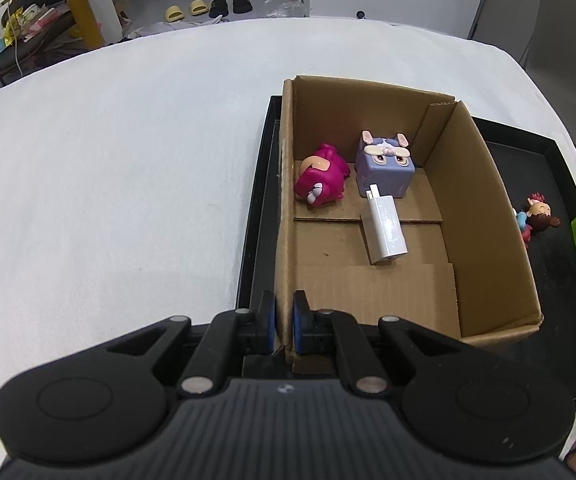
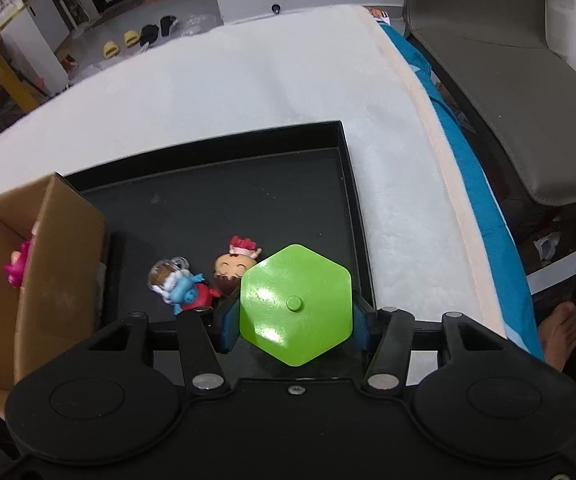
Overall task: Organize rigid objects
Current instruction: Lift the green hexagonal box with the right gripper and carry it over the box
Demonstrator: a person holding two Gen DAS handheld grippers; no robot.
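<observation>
My left gripper point(image 1: 283, 320) is shut on the near left wall of the cardboard box point(image 1: 484, 216), which stands in the black tray point(image 1: 257, 200). Inside the box lie a pink toy figure point(image 1: 322, 178), a purple cube toy point(image 1: 386, 168) and a white charger point(image 1: 386, 230). My right gripper point(image 2: 294, 320) is shut on a green hexagonal block point(image 2: 296, 304), held just above the black tray point(image 2: 352, 208). Two small figurines, a blue one point(image 2: 183, 284) and a brown-faced one point(image 2: 233, 266), lie on the tray just beyond the block, beside the cardboard box point(image 2: 47, 272).
The tray rests on a white cloth-covered table point(image 1: 107, 180). A grey chair point(image 2: 508, 92) stands off the table's right edge, and a person's bare foot point(image 2: 560, 332) shows on the floor there. Slippers point(image 1: 207, 8) lie on the far floor.
</observation>
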